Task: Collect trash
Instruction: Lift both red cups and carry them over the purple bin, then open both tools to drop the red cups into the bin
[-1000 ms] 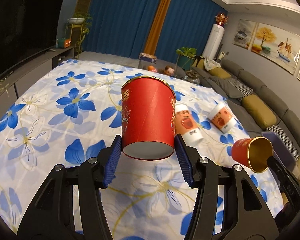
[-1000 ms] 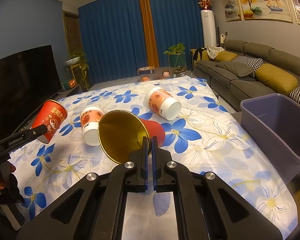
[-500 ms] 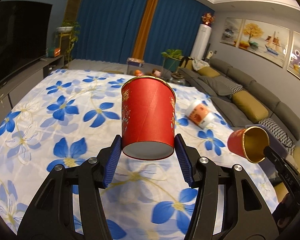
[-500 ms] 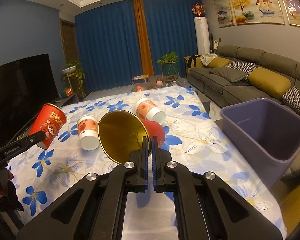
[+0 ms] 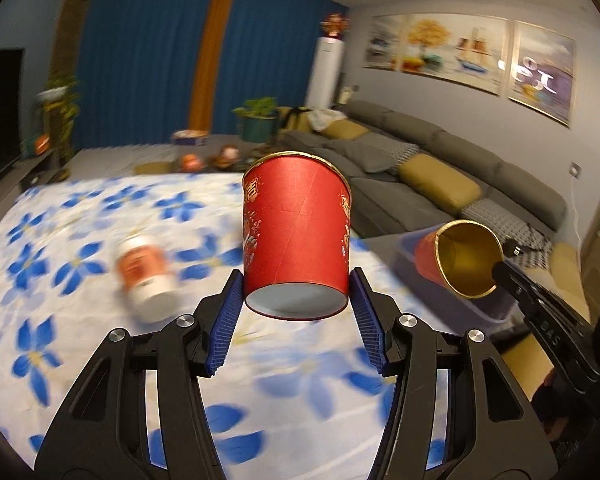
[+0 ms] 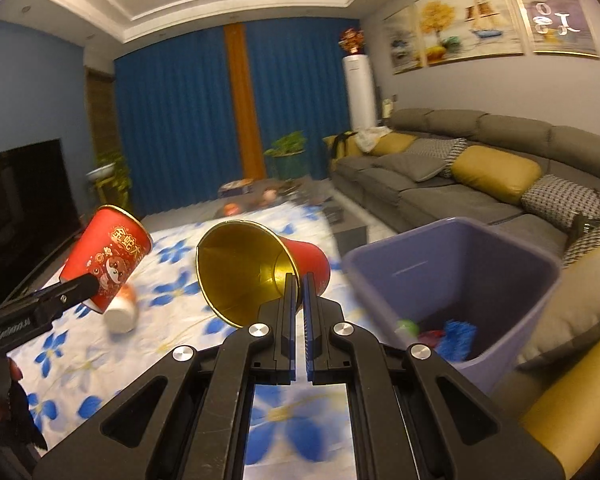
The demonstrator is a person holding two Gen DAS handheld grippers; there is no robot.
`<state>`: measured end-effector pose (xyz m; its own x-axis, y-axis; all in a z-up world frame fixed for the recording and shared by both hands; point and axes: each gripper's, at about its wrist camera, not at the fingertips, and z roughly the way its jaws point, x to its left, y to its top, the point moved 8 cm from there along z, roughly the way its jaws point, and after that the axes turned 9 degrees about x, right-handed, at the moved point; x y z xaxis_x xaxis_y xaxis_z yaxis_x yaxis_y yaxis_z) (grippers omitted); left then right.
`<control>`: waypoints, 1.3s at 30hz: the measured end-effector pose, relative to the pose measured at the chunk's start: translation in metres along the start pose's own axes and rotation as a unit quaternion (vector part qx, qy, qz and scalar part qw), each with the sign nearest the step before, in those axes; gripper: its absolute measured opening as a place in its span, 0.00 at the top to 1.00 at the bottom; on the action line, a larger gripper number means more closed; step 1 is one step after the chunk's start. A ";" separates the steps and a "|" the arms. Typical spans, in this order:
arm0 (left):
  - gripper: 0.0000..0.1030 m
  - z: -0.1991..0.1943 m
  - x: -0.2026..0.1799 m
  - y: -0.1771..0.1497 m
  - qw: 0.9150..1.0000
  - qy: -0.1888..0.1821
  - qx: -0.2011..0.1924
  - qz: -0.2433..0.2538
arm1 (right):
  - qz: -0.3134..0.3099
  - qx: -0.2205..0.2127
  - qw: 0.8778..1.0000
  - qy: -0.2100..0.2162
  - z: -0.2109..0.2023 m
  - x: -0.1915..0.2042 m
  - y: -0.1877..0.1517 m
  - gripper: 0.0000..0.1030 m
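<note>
Both cups swung toward the purple bin (image 6: 452, 276). Left gripper (image 5: 296, 312) clamped the red cup (image 5: 296, 236); right gripper (image 6: 299, 292) pinched the gold-lined cup (image 6: 248, 268) by its rim.

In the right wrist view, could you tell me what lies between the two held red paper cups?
Only bare floral tablecloth; a white cup lies below the left one.

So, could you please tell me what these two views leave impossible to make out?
- Bin contents: right wrist view, only blurred green, red and blue bits, partly behind the near wall.
- White cup on the tablecloth: left wrist view, print smeared by motion blur; right wrist view, mostly behind the left claw's red cup.
- Right claw's cup: its print faces away in both views.
</note>
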<state>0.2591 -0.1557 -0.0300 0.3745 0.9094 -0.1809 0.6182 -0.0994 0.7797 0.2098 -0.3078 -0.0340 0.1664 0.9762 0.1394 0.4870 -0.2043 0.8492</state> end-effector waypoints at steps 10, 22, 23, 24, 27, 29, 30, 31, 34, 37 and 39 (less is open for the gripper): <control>0.49 0.061 -0.114 0.019 0.994 -0.093 0.001 0.056 | 0.057 -0.015 0.994 -0.091 -0.003 -0.107 0.014 0.96; 0.49 0.134 -0.179 0.005 0.985 -0.145 0.052 0.083 | 0.084 0.011 0.990 -0.115 0.021 -0.152 0.002 0.96; 0.49 0.136 -0.180 0.005 0.984 -0.146 0.055 0.083 | 0.085 0.013 0.990 -0.116 0.023 -0.154 0.002 0.96; 0.49 0.142 -0.184 0.003 0.984 -0.148 0.061 0.084 | 0.086 0.014 0.989 -0.116 0.024 -0.156 0.002 0.96; 0.49 0.150 -0.188 0.000 0.983 -0.149 0.070 0.086 | 0.089 0.019 0.989 -0.117 0.027 -0.159 -0.001 0.96; 0.49 0.152 -0.192 -0.003 0.982 -0.152 0.076 0.086 | 0.091 0.021 0.989 -0.117 0.029 -0.161 -0.003 0.96; 0.49 0.154 -0.193 -0.005 0.981 -0.153 0.079 0.087 | 0.093 0.023 0.988 -0.118 0.031 -0.162 -0.004 0.96; 0.49 0.155 -0.194 -0.006 0.981 -0.153 0.081 0.088 | 0.094 0.024 0.988 -0.117 0.031 -0.161 -0.005 0.96; 0.49 0.158 -0.196 -0.009 0.980 -0.153 0.085 0.093 | 0.097 0.026 0.988 -0.117 0.033 -0.162 -0.006 0.96; 0.48 0.160 -0.199 -0.010 0.979 -0.157 0.091 0.092 | 0.098 0.029 0.988 -0.118 0.034 -0.162 -0.007 0.96; 0.48 0.161 -0.200 -0.011 0.978 -0.160 0.091 0.095 | 0.099 0.030 0.987 -0.119 0.035 -0.163 -0.006 0.96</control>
<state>0.2888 -0.4011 -0.0988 0.6742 0.6970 -0.2440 0.6182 -0.3520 0.7028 0.2098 -0.4682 -0.0796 0.4569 0.8731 0.1701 0.4727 -0.4003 0.7850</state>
